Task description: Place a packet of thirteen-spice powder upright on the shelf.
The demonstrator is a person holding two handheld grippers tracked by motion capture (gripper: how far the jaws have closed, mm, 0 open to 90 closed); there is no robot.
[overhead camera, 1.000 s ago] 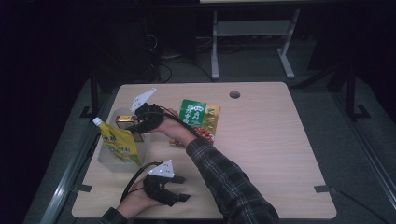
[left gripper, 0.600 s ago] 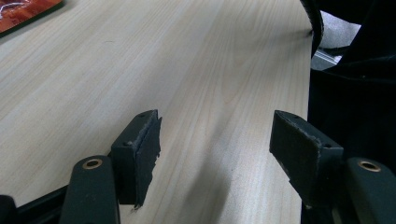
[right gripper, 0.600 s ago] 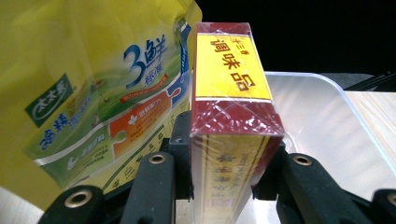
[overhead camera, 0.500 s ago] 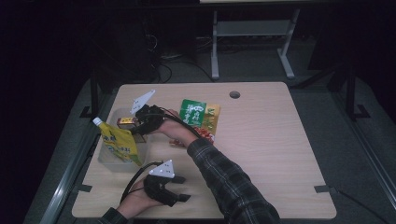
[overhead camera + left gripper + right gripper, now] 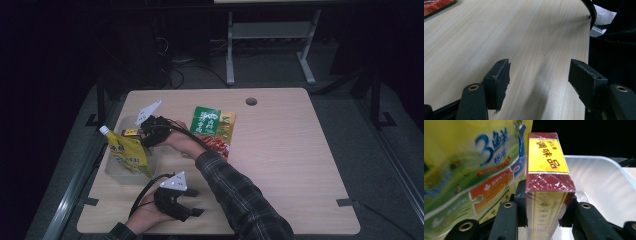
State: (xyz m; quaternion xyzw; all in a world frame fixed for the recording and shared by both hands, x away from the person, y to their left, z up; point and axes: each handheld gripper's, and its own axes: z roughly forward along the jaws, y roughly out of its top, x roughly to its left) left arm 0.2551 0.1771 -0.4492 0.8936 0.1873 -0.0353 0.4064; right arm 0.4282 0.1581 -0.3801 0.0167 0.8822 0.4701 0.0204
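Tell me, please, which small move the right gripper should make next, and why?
Probably lower the red and yellow box into the clear bin. The right gripper is clamped on it over the bin, beside the yellow pouch standing inside; bare space lies below.

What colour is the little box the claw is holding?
The box is dark red with a yellow panel on top. It shows best in the right gripper view.

High view: fixed above the near edge of the surface (image 5: 280,165), facing forward and down, far enough to take in the whole top plus floor beyond. Left tool (image 5: 539,80) view: low, skimming bare wood at close range, facing along the near edge. Right tool (image 5: 543,207) view: very close on a red-and-yellow box (image 5: 547,170) beside a yellow pouch (image 5: 466,167). Shared with high view: box (image 5: 131,132), pouch (image 5: 127,156), the wood.
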